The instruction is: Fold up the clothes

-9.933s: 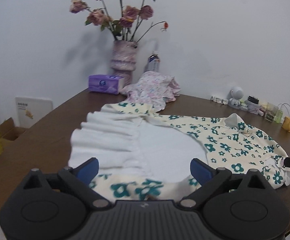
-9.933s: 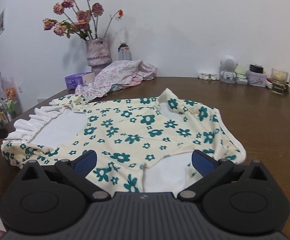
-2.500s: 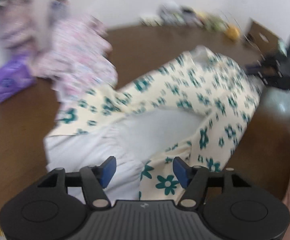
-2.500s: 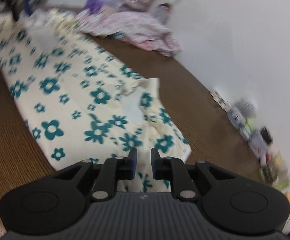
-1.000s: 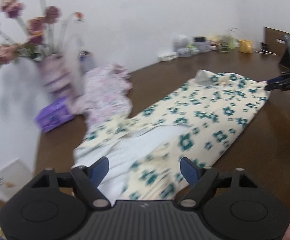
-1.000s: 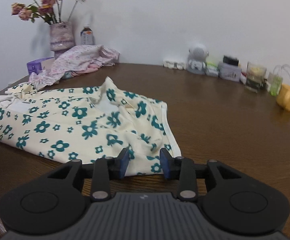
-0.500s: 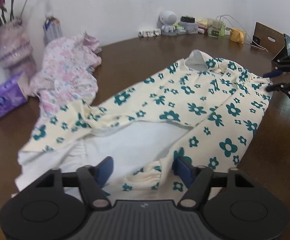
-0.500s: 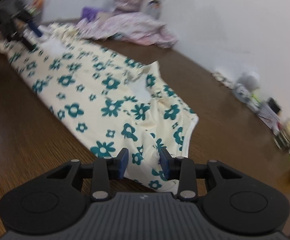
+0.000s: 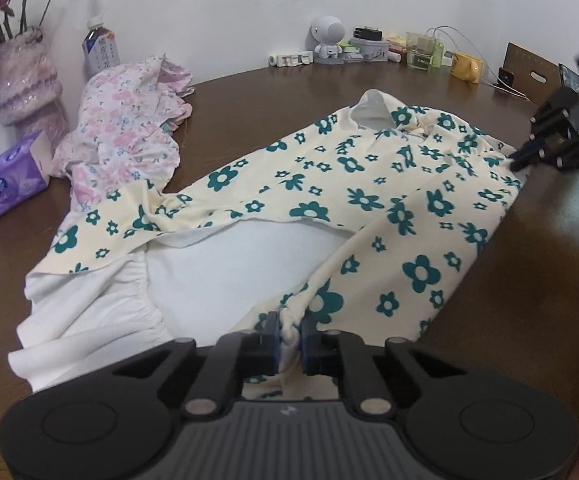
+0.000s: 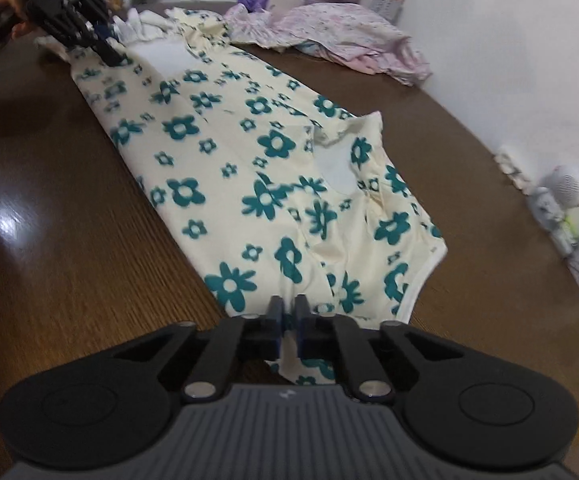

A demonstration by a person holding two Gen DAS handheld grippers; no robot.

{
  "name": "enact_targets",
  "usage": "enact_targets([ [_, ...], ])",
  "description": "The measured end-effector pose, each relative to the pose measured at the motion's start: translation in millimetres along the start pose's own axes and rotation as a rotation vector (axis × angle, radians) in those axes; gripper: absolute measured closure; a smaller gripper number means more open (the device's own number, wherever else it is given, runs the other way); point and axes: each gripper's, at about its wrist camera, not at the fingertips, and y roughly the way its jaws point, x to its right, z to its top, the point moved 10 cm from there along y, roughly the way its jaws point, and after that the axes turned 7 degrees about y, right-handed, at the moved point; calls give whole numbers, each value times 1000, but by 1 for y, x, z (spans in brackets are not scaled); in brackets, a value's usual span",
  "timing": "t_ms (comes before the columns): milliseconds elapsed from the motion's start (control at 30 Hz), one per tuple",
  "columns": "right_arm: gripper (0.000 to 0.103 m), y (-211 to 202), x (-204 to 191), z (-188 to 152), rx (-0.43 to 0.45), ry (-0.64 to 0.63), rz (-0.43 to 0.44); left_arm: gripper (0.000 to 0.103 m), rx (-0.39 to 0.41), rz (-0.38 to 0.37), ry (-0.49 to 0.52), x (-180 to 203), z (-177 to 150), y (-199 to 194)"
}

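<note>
A cream garment with teal flowers [image 9: 369,200] lies lengthwise on the brown table [image 9: 529,300], its white lining [image 9: 229,264] turned up at the near end. In the left wrist view my left gripper [image 9: 289,330] is shut on a bunched bit of the floral hem at that end. My right gripper [image 9: 517,160] shows at the far right, pinching the other end. From the right wrist, the right gripper [image 10: 288,312] is shut on the near edge of the cream garment [image 10: 229,160]. The left gripper [image 10: 109,54] grips the far end, held by a hand.
A pink floral garment [image 9: 129,132] is heaped at the back left beside a purple tissue pack [image 9: 5,184], a vase [image 9: 25,76] and a bottle [image 9: 101,50]. Small items, a white figurine [image 9: 329,40] and a yellow cup [image 9: 465,66] line the wall.
Both grippers have closed onto the floral garment. The left one came down and forward onto the hem; the right one rolled and clamped the edge it had straddled.
</note>
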Motion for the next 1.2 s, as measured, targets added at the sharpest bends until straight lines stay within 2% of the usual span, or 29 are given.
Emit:
enact_targets([
  [133,102,-21,41,14,53,267,238,96,-4,-7,-23,2,-3,-7],
  [200,102,-10,53,9,14,317,275,96,-16,-7,-34,4,-6,-6],
  [300,101,16,49,0,-48,321,297,95,-30,-6,-47,6,-10,-3],
  [467,98,12,49,-4,-18,325,296,92,-22,-7,-70,4,-15,-4],
  [533,91,0,53,-6,7,331,277,90,-17,-2,-74,4,-16,-4],
  [600,72,-4,51,-8,14,315,254,89,-14,1,-78,4,-16,-5],
  [667,62,-6,48,-11,12,292,236,89,-15,3,-77,5,-16,-5],
  [733,63,0,44,-14,-4,279,233,89,-18,7,-72,5,-16,-4],
  [767,68,2,45,-14,-6,284,239,89,-21,8,-69,5,-16,-4],
  [800,80,3,46,-13,-8,289,246,89,-24,10,-66,6,-16,-5],
  [900,90,7,50,-12,-20,306,279,90,-31,11,-75,5,-19,-6],
  [1067,90,11,56,-17,-61,369,381,90,-29,6,-104,1,-23,-7],
  [1200,91,10,60,-18,-61,394,380,87,-16,10,-125,-3,-24,-7],
])
